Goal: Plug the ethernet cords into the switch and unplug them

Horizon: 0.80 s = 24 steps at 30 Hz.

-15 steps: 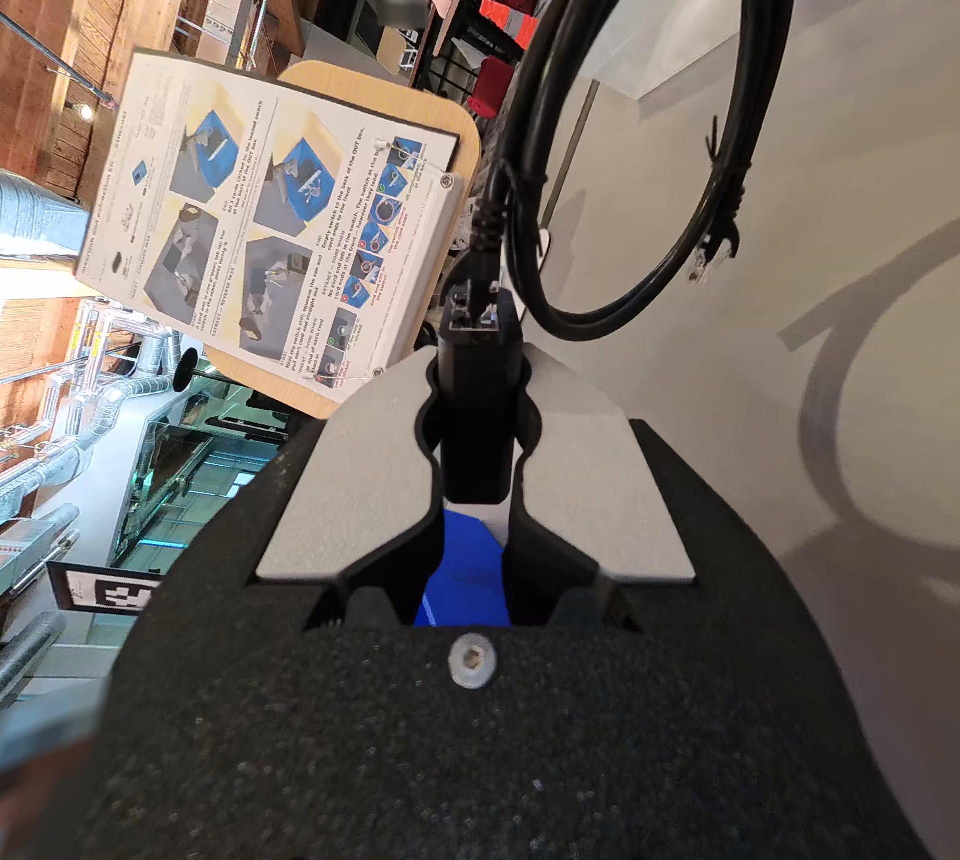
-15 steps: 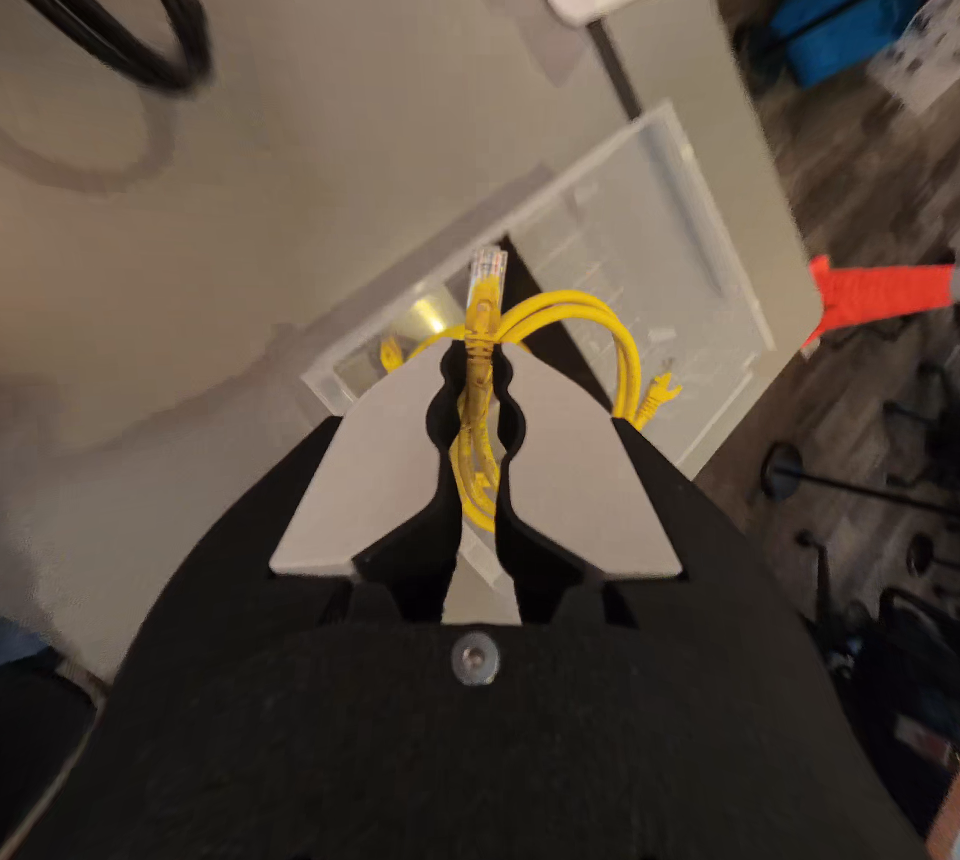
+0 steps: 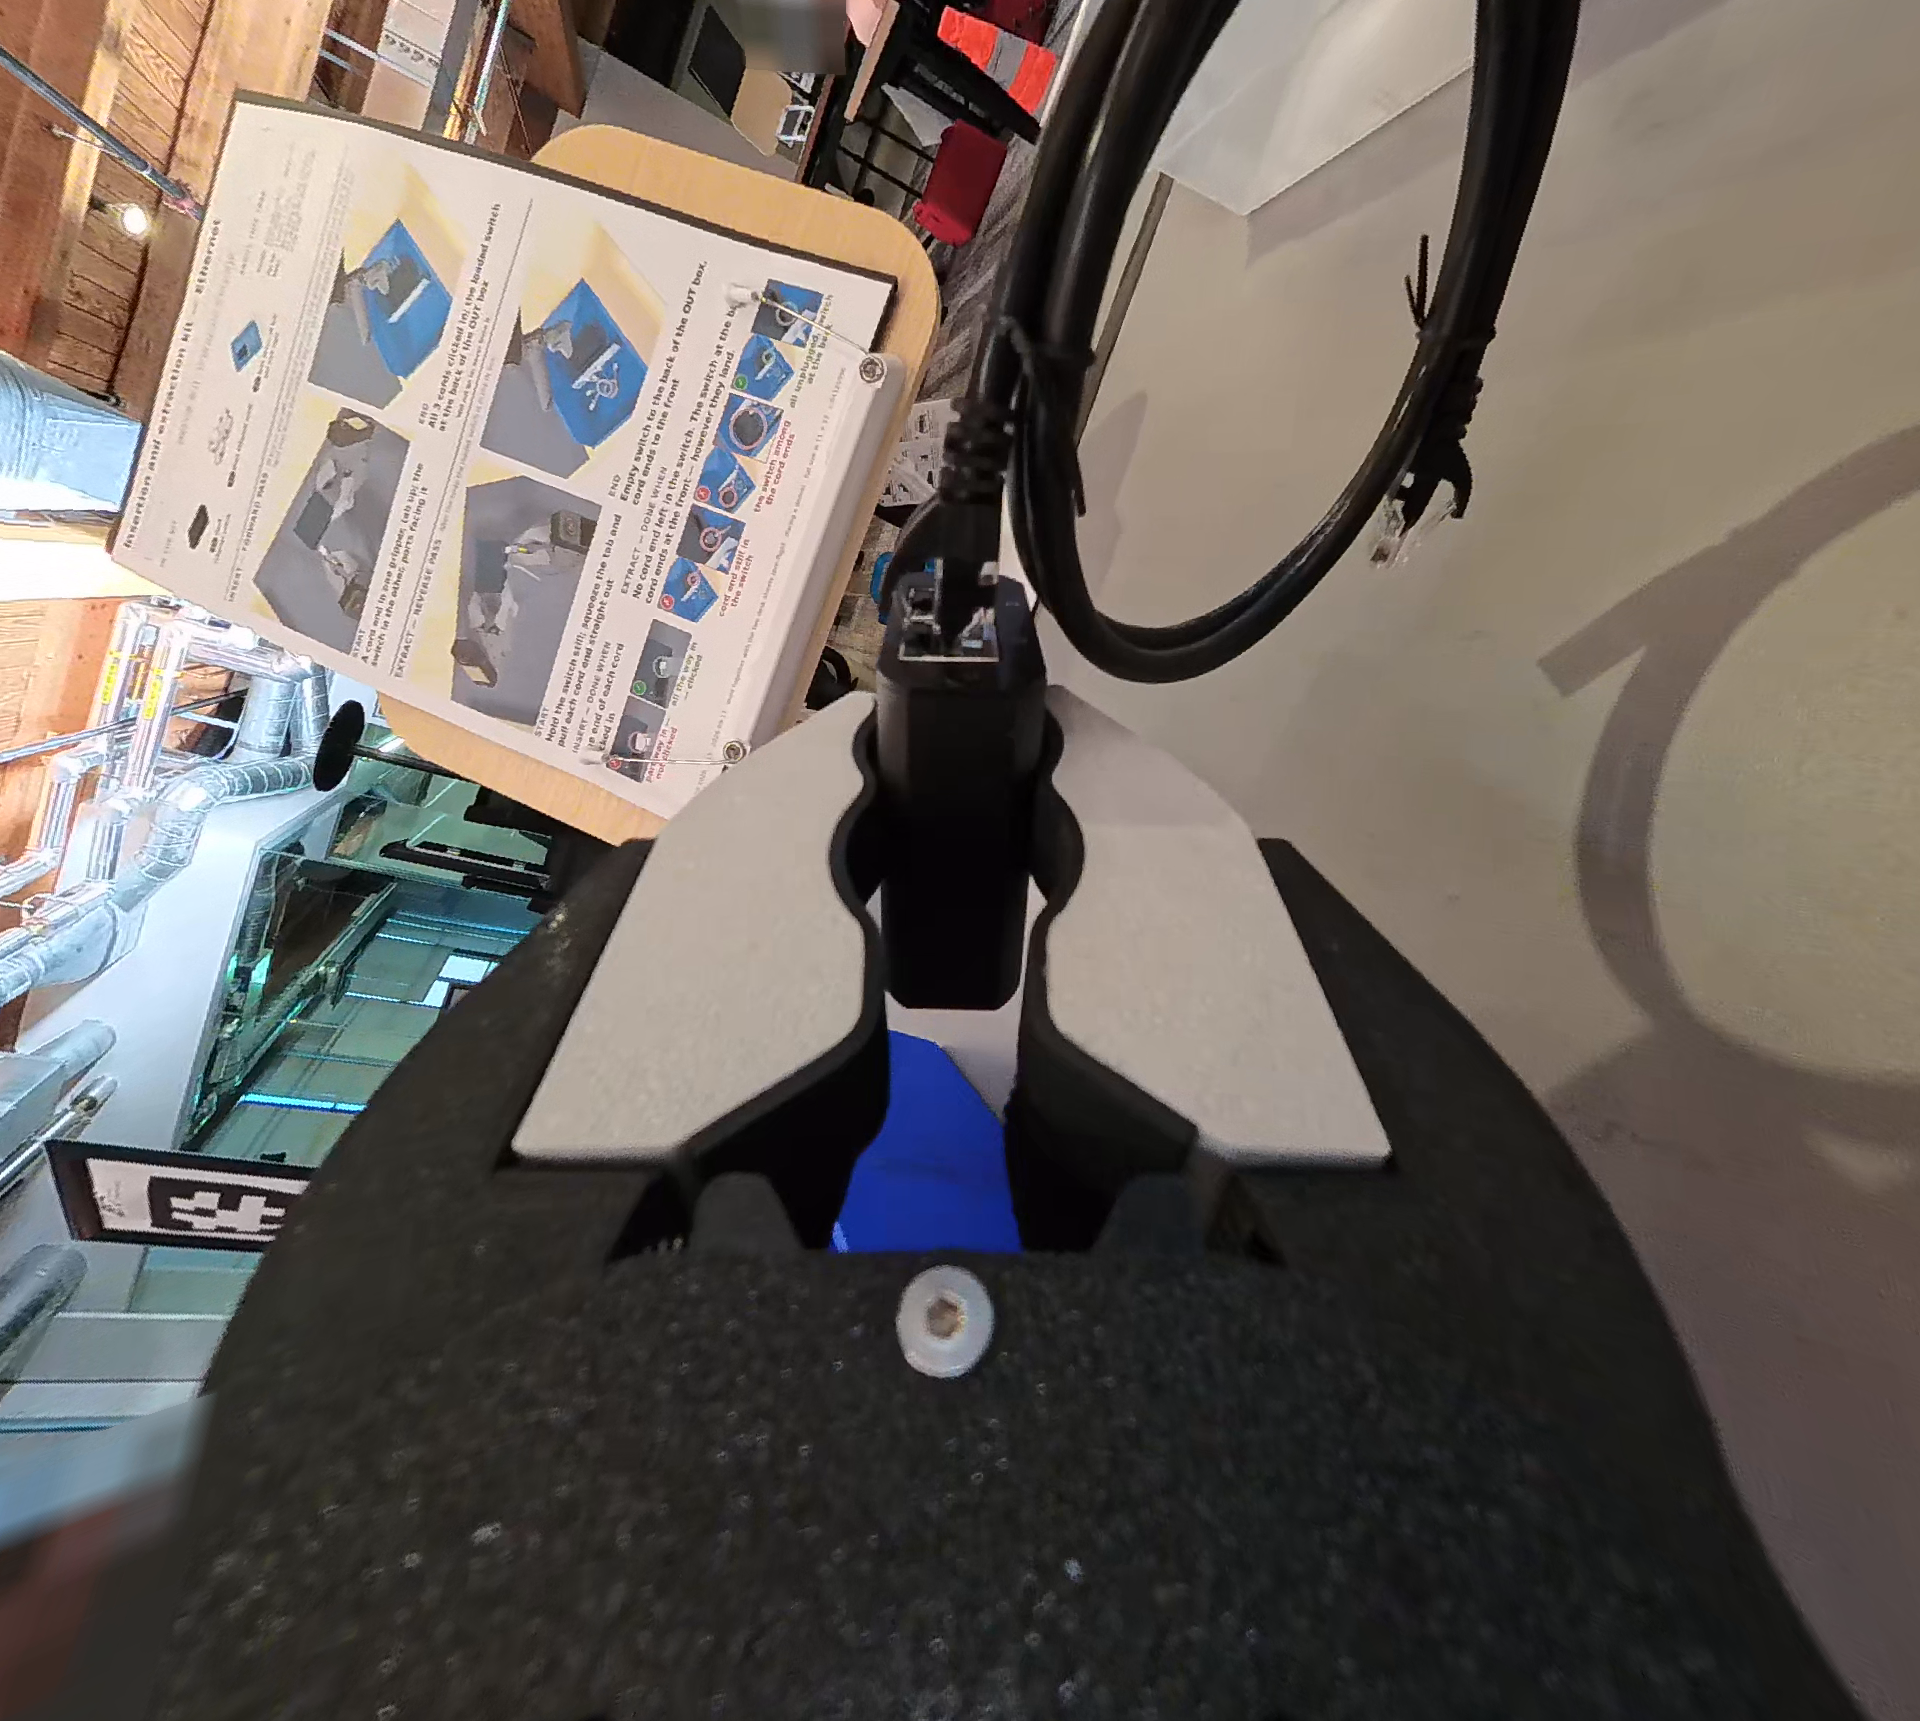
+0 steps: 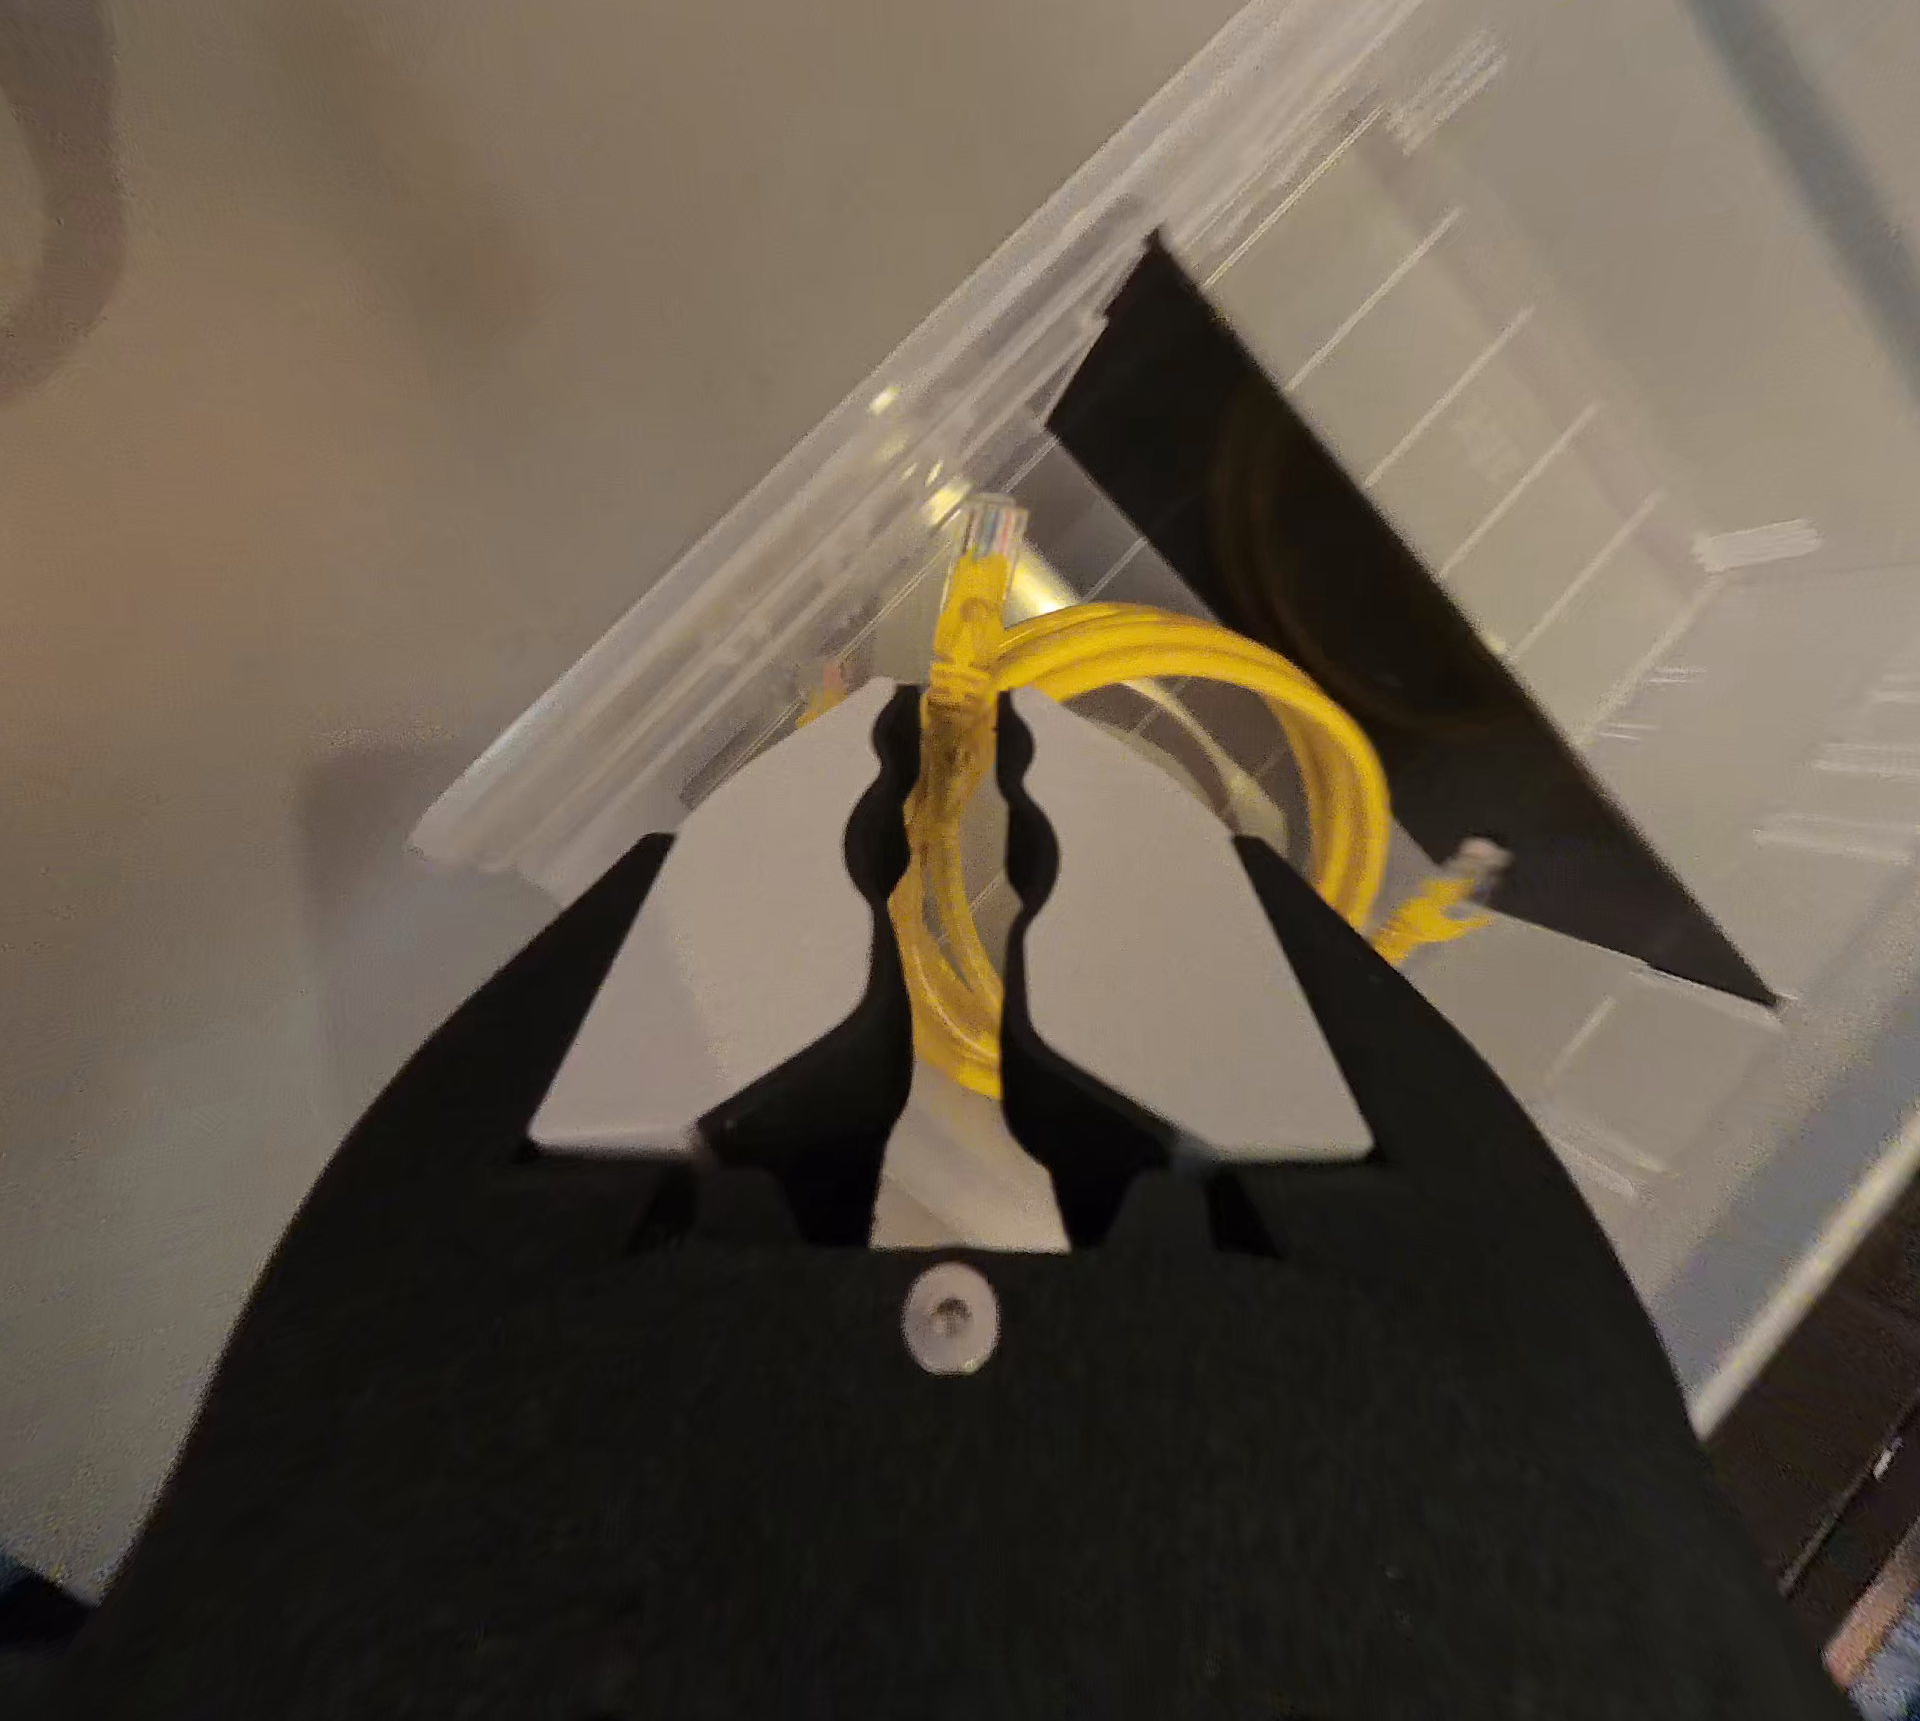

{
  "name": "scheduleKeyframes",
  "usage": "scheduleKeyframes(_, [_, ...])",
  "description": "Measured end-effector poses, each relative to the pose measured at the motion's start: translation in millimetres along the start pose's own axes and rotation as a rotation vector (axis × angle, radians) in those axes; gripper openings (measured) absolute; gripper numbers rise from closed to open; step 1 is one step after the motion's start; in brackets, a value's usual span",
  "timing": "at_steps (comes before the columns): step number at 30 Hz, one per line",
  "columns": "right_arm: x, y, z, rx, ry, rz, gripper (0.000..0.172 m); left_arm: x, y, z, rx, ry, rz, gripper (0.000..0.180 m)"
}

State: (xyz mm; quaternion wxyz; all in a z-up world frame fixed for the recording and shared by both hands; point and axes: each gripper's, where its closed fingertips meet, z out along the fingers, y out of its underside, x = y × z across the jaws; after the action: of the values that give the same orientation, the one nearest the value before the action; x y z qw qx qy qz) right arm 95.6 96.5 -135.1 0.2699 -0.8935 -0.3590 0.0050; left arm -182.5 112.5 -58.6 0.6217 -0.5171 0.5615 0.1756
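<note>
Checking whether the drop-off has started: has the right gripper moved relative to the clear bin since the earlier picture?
Yes. The right gripper, its fingers around the yellow cord, has come closer to the clear bin, which now fills more of the right wrist view.

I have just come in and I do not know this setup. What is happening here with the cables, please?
A person works with two hand-held grippers. The left hand-held gripper is shut on a small black box-shaped switch, which has a coiled black ethernet cord plugged into it; the cord's other plug hangs free. The right hand-held gripper has a coiled yellow ethernet cord between its fingers near one plug, over a clear plastic bin.
</note>
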Motion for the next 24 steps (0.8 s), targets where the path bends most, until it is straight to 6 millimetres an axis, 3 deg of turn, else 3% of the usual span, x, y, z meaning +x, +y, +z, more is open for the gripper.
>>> scheduleKeyframes(3, [22.7,-8.9,-30.0,0.086,0.087,0.025,0.026,0.3,0.3,-0.3,-0.001,0.004,0.0,0.024])
scheduleKeyframes(6, [36.1,-33.4,-85.5,0.305,0.126,0.047,0.029,-1.0,0.8,-0.6,-0.002,-0.001,0.003,0.024])
scheduleKeyframes(8, [32.1,-52.2,-121.6,0.479,0.119,0.032,0.03,-1.0,0.6,-0.4,0.0,0.002,-0.006,0.024])
scheduleKeyframes(10, [15.9,-68.6,-143.0,0.616,0.087,-0.025,0.034,0.4,-0.1,-0.2,0.008,0.017,-0.028,0.024])
scheduleKeyframes(13, [-26.0,-85.9,-141.0,0.703,-0.009,-0.189,0.045,2.5,-4.8,-1.6,0.044,0.063,-0.103,0.024])
scheduleKeyframes(15, [-49.8,-92.0,-121.4,0.689,-0.082,-0.265,0.045,4.0,-16.4,-6.9,0.128,0.106,-0.14,0.024])
scheduleKeyframes(17, [-63.7,-95.5,-93.3,0.629,-0.144,-0.318,0.043,1.2,-25.2,-13.1,0.189,0.11,-0.175,0.024])
scheduleKeyframes(19, [-77.5,-109.9,-79.3,0.662,-0.213,-0.371,0.04,1.8,-33.3,-18.0,0.229,0.157,-0.225,0.024])
scheduleKeyframes(24, [-151.9,-160.0,-109.2,0.928,-0.469,-0.626,0.029,7.3,-70.7,-45.9,0.462,0.315,-0.329,0.024])
